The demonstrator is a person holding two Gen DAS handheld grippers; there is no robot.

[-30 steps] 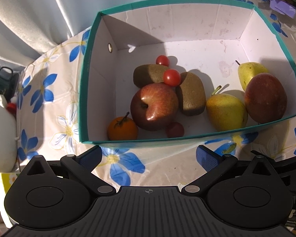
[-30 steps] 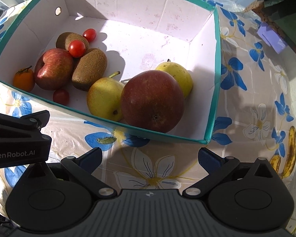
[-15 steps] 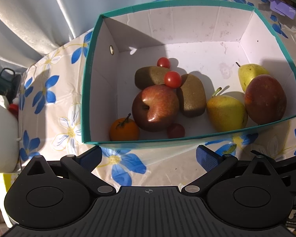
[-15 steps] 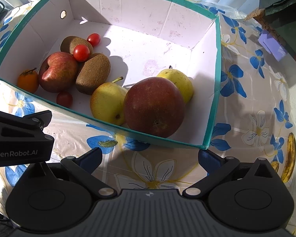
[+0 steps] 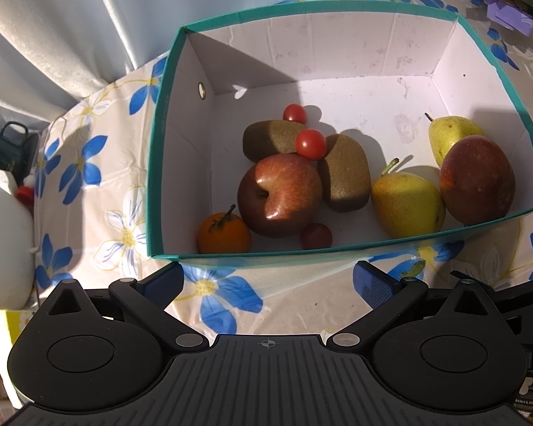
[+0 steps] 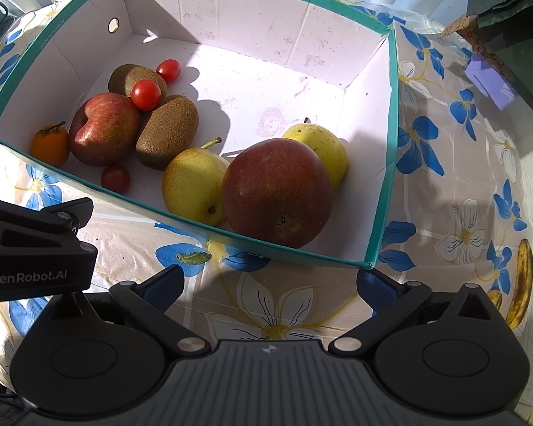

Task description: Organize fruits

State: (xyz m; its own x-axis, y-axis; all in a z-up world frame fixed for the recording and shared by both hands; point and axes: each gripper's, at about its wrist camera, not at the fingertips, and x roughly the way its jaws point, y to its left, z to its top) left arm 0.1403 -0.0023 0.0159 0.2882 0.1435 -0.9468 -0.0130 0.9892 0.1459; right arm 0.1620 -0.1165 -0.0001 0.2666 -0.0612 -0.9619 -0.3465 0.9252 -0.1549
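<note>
Task looks nearly complete: almost all visible fruit sits inside the box [image 6: 391,106]; a banana [image 6: 520,284] lies on the counter [image 6: 284,305] to its right, well apart, probably the last item to go in

Box contents, left to right in right wrist view: orange [image 6: 49,145] in near left corner, apple [image 6: 105,129] touching it, two kiwis [image 6: 167,131] behind and beside the apple, three cherry tomatoes [image 6: 145,95] (one perched on the kiwis, one at back, one by the near wall), two pears [image 6: 192,186], and a large red fruit [image 6: 277,191] between them, touching both

Left gripper [image 5: 266,278]: jaws apart, empty, before the near wall. Right gripper [image 6: 270,282]: jaws apart, empty, near the right corner
</note>
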